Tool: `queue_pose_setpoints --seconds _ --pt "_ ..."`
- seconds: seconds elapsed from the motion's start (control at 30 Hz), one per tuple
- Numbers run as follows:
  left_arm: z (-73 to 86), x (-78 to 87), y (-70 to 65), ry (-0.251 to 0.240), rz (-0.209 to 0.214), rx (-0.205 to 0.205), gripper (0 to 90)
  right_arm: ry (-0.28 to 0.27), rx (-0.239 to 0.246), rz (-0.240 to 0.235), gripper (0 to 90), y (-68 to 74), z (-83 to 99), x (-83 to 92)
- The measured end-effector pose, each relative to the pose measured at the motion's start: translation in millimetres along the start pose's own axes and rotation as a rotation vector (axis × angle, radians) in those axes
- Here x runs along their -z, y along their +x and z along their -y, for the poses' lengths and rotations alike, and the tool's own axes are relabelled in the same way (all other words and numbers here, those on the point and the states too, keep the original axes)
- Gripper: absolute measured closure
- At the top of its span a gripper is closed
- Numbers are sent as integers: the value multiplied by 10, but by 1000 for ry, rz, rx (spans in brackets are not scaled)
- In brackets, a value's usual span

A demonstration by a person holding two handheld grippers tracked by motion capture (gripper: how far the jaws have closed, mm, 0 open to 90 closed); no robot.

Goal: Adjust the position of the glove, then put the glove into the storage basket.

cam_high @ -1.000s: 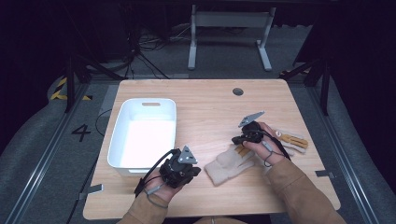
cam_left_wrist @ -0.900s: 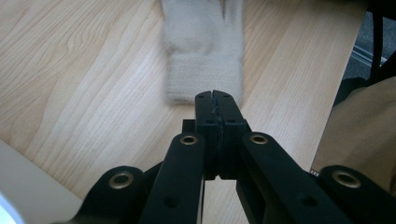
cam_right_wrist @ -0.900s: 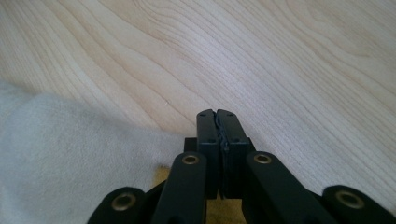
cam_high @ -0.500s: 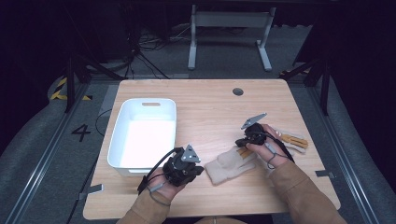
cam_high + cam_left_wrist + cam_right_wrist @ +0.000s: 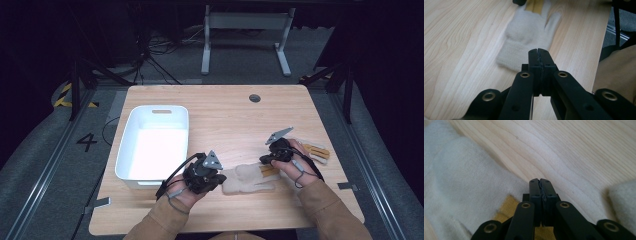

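Pale wood grain runs across the table (image 5: 225,120), which stands on a dark grey floor (image 5: 45,165) with a white-legged frame (image 5: 245,35) behind it. On the table's left half sits a white tub (image 5: 131,145) with a slot handle at its far end.

Near the front edge, between the two hands, lies a cream knitted glove (image 5: 247,179). It lies flat on the wood, its ribbed cuff towards the left gripper (image 5: 216,181) and its fingers spread towards the right gripper (image 5: 263,160). In the left gripper view the glove (image 5: 529,35) looks soft and fuzzy, with a denser ribbed band at the cuff, and a patch of mustard yellow shows at its far end. The right gripper view shows the same woolly fabric (image 5: 461,190) close up, with a yellow patch (image 5: 506,212) just under the jaws.

A second glove (image 5: 315,150), cream with yellow-brown stripes, lies just beyond the right hand (image 5: 295,165), near the table's right edge.

The left gripper (image 5: 539,56) rests just short of the cuff, its jaws pressed together with nothing between them. The right gripper (image 5: 541,185) sits low over the glove's finger end, its jaws likewise closed tight on nothing; whether the tips touch the fabric I cannot tell. Tan sleeves (image 5: 330,210) come in from the bottom of the high view.
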State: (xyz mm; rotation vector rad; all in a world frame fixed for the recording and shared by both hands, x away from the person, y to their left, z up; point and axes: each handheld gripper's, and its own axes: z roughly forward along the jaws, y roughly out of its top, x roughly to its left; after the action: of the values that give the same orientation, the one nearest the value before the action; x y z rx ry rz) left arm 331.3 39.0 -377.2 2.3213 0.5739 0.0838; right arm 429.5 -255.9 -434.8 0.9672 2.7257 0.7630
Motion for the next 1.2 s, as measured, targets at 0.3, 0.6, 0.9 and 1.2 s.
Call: queue_pose_setpoints --seconds 0.3,0.6,0.9,1.2 --pt "-122 -101 23 12 29 -39 894 -6 -19 2 890 42 125 73" --pt "-149 -101 96 -17 24 -13 840 -72 -37 6 868 54 168 232" --pt "-191 -49 218 -66 13 25 819 -179 -83 54 847 18 265 531" --pt "-199 -51 254 -71 4 29 801 -259 -159 121 798 -139 399 747"
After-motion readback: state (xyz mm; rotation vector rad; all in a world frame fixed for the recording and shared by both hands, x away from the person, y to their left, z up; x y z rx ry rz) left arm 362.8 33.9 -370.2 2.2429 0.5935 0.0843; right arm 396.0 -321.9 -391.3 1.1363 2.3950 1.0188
